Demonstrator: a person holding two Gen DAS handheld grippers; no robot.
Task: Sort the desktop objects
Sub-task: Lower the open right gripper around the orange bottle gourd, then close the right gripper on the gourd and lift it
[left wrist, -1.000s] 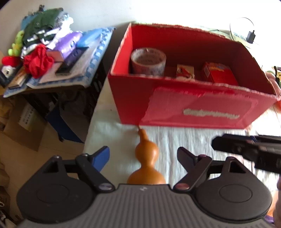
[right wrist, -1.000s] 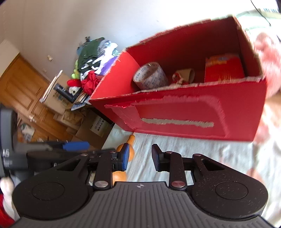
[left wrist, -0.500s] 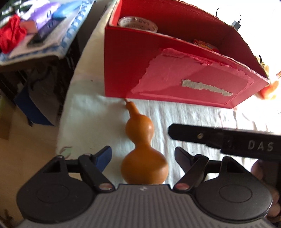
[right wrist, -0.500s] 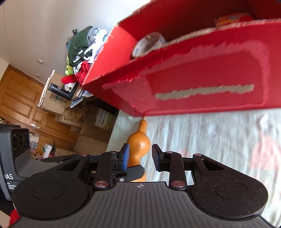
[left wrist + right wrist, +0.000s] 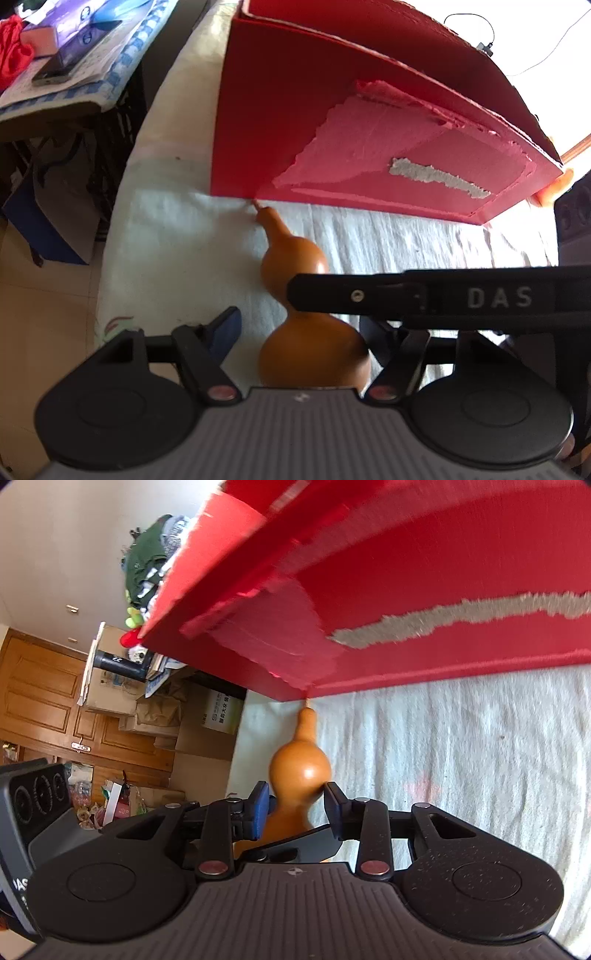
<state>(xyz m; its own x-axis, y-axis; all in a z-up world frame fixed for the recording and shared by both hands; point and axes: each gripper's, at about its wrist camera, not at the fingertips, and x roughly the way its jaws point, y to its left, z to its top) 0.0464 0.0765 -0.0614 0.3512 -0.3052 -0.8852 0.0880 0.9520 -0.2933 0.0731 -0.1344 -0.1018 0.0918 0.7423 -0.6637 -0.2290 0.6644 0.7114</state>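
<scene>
Both grippers bracketed an orange gourd [image 5: 291, 258] lying on the white cloth [image 5: 177, 236].

Left gripper [image 5: 299, 332] was released, jaws wide on either side of the gourd's big bulb; right gripper [image 5: 295, 805] was parted too, its fingers flanking the small bulb, contact unclear; the gourd's stem tip touched the near wall of the red box [image 5: 280, 122]; a cluttered side table [image 5: 66, 85] stood far left.
</scene>
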